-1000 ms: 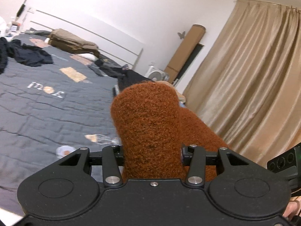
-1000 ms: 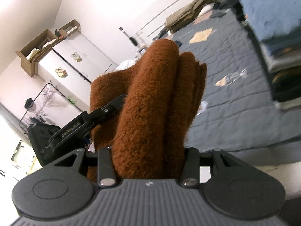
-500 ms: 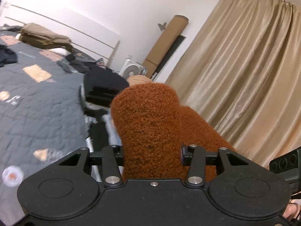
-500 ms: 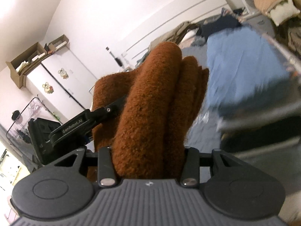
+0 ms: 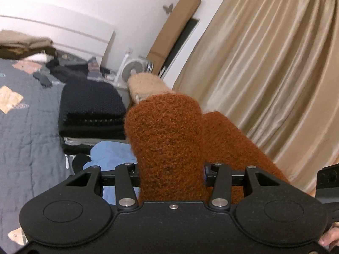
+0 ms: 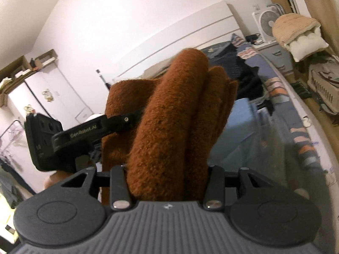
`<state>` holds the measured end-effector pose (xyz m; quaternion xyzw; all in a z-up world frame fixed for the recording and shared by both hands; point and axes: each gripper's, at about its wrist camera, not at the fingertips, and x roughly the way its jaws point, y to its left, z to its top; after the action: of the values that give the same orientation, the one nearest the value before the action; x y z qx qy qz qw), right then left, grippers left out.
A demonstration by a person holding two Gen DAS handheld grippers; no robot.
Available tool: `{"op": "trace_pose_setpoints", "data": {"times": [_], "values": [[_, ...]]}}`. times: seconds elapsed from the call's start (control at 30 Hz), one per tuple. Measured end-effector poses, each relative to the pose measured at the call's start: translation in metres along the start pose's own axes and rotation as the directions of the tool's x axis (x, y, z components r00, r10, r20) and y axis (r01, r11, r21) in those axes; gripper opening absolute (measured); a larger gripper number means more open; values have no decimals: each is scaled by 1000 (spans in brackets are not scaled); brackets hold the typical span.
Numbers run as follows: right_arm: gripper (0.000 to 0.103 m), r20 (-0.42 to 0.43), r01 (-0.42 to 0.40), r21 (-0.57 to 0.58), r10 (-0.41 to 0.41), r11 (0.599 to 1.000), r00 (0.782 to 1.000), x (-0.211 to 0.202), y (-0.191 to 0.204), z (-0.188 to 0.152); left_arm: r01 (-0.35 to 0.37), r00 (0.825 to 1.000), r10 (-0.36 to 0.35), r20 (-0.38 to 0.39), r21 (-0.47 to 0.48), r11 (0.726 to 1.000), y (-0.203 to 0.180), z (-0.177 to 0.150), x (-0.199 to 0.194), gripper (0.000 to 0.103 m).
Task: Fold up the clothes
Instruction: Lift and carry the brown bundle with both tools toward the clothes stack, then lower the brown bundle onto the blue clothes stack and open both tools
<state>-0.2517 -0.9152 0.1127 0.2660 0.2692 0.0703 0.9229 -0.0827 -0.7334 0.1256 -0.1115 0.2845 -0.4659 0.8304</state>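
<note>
Both claws, L [image 5: 170, 169] & R [image 6: 167, 169], clamp folded rust sweater [image 5: 167, 139] above grey-quilted bed [image 5: 27, 131] w/ stacked clothes [image 5: 91, 110], beige curtain [image 5: 275, 63] nearby.

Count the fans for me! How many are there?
1. The white fan stands past the far end of the bed, beside the leaning cardboard box. Both views show the same one; clothes could hide others.

Soft indoor light, glaring white walls, motion-blurred background, fisheye-bent edges.
</note>
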Motion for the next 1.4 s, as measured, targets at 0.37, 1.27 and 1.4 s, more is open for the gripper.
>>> {"op": "trace_pose_setpoints", "data": {"times": [0.37, 1.27, 1.4], "values": [[49, 22, 18, 31, -19, 999, 1000, 60, -75, -2, -48, 995, 45, -92, -30, 998, 54, -12, 72, 48], [66, 91, 0, -78, 7, 997, 996, 12, -58, 0, 110, 992, -108, 72, -36, 993, 15, -9, 14, 78], [66, 98, -11, -25, 13, 1000, 995, 17, -83, -12, 84, 996, -79, 47, -114, 990, 38, -7, 45, 77]]}}
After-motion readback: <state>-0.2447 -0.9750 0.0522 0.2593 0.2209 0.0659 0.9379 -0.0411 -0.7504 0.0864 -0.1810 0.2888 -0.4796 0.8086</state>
